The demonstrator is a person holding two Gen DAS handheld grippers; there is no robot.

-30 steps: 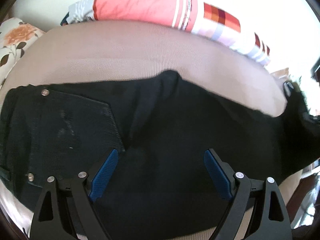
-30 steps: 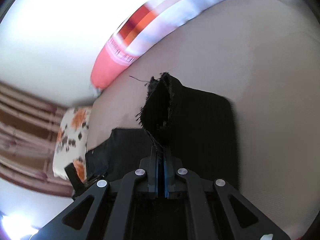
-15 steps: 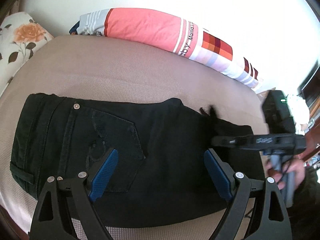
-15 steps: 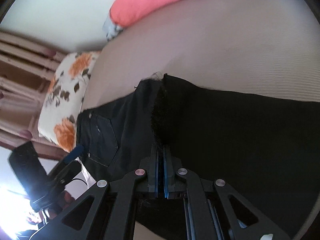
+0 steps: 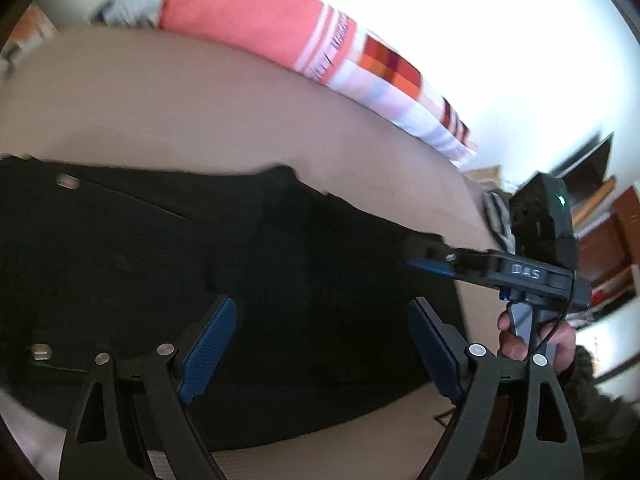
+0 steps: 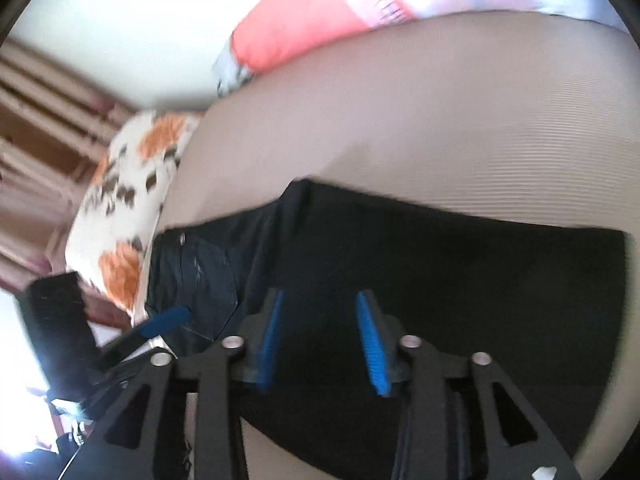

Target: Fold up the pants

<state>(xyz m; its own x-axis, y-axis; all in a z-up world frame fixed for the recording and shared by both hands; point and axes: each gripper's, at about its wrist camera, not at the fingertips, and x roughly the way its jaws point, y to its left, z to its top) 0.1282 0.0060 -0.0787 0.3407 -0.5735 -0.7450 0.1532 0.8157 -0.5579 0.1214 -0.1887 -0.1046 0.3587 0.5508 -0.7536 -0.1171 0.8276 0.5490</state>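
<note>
One pair of black denim pants (image 5: 248,288) lay folded over on the beige ribbed bed cover (image 5: 200,120), waistband end toward the floral pillow and a doubled layer of leg fabric on top. No containers were in view.

Left gripper (image 5: 320,344): its two blue-padded fingers (image 5: 208,344) stood wide apart above the pants, with nothing pressed between them — released. In the right wrist view, one of those blue pads appeared at the left edge of the pants.

Right gripper (image 6: 322,342): its jaws had just been opening. The two blue-padded fingers (image 6: 370,340) stood parted over the black cloth — the fabric lay flat beneath them, not clamped. In the left wrist view this gripper reached in from the right over the folded edge, held by a hand (image 5: 532,340).

Count of other items: one coral, white and checked long bolster pillow (image 5: 280,36) along the far edge of the bed; one white pillow with orange flowers (image 6: 128,216) at the bed's end.
</note>
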